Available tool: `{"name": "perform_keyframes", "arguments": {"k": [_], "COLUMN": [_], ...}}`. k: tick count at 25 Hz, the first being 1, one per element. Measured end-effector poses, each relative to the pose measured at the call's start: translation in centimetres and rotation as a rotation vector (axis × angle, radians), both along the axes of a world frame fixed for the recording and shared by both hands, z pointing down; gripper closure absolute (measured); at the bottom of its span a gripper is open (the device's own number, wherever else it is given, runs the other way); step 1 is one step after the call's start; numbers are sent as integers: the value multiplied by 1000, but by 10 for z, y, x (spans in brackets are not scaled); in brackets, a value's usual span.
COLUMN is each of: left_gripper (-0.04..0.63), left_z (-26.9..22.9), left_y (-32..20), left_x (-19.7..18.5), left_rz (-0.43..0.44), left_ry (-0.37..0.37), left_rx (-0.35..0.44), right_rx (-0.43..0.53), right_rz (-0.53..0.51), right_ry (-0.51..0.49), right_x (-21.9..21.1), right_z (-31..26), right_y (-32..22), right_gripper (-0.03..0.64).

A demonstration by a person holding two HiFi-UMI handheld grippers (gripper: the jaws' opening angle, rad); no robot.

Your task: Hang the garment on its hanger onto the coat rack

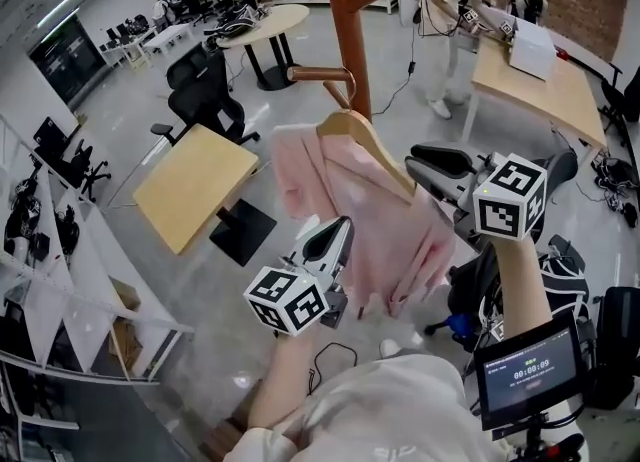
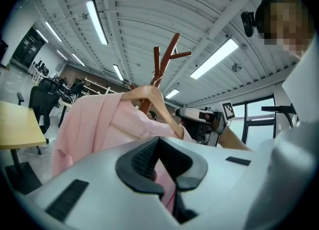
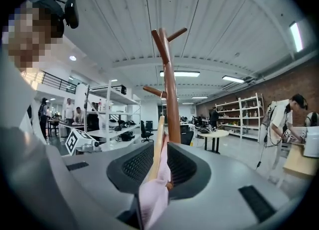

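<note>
Bringing the pink garment (image 1: 385,225) up to the coat rack (image 1: 345,10) is where you're at. Right tongs (image 3: 159,167) clamp the hanger (image 1: 368,148) arm through the cloth, and left tongs (image 2: 164,169) pinch fabric lower down. Next you'd hook it over that low peg (image 1: 312,73); can't tell if it's on yet.

grey floor (image 1: 130,120) carries coat rack (image 1: 345,30), wooden desks (image 1: 195,185), office chairs (image 1: 205,100).

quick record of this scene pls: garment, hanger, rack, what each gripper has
garment: pink, draped on the hanger
hanger: wooden, held up beside the rack, top near a peg; can't tell if it is hooked on
rack: brown wooden pole with angled pegs
left gripper: shut on garment cloth
right gripper: shut on a hanger arm, with cloth over it
</note>
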State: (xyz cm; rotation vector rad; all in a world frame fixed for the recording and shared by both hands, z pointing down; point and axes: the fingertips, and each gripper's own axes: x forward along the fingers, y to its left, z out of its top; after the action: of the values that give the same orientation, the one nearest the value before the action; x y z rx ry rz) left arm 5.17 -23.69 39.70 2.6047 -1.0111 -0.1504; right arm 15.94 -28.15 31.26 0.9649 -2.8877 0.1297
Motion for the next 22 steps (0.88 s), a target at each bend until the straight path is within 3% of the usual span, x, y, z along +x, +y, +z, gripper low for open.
{"name": "perform_keyframes", "arguments": {"k": [11,18,22], "left_gripper": [600,600,600], "left_z": [-17,-34,-36], "left_y": [18,56,86], "left_x": [-34,-97,-160], "left_rz": [-98,-220,-400], "left_ry": [20,4,-4], "left_rx": [21,49,55], "right_rx": [92,115,89], "right_rz": [-65,-207,-383], "right_ry": [-6,-4,-38], "right_x": [-39,-117,-192], "right_z": [-38,-51,-44], "right_y": [34,62,81], "right_gripper": [551,551,551]}}
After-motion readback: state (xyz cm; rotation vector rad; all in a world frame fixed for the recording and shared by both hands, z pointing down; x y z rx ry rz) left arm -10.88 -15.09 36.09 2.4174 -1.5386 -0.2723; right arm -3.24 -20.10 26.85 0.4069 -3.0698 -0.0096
